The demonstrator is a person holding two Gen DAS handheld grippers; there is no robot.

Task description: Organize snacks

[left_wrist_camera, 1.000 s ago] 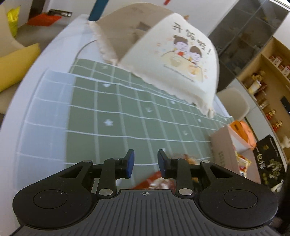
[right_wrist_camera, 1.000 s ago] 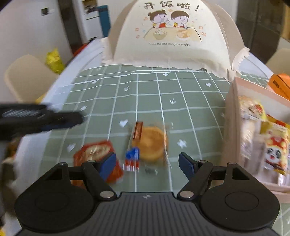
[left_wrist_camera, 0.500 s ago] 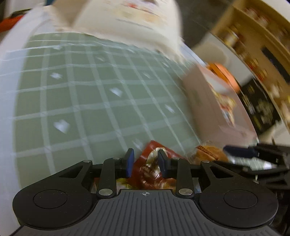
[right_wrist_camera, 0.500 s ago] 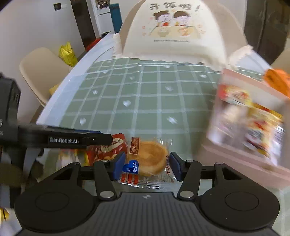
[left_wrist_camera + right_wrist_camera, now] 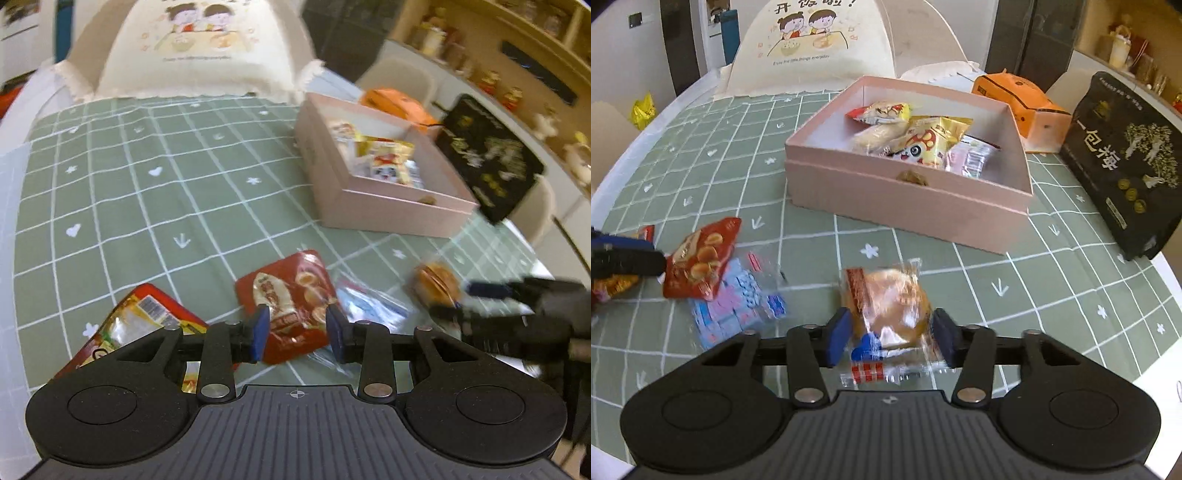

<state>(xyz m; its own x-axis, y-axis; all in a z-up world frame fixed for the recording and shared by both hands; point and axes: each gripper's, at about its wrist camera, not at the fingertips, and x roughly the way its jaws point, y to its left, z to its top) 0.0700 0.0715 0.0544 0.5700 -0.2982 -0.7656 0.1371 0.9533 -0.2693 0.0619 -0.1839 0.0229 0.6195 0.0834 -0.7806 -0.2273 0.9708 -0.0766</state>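
A red snack packet (image 5: 291, 295) lies on the green checked cloth, partly over a blue-printed clear packet (image 5: 735, 306). My left gripper (image 5: 296, 328) sits at the red packet's near end. Its jaws are opening, with the packet between the pads but not pressed. My right gripper (image 5: 892, 338) has a wrapped round bun (image 5: 890, 306) between its pads, which touch the wrapper while the jaws ease open. The pink box (image 5: 905, 199) beyond holds several snack packets. In the left wrist view the right gripper (image 5: 465, 299) and bun (image 5: 436, 282) are at the right.
A red and yellow packet (image 5: 147, 317) lies left of my left gripper. A cream food cover (image 5: 812, 40) stands at the back of the table. An orange carton (image 5: 1027, 107) and a black bag (image 5: 1123, 158) sit right of the box. A chair and shelves stand beyond.
My right gripper narrowed around the bun and carried it right, away from the red packet, uncovering the blue packet. My left gripper swung across to the red packet and its jaws widened slightly.
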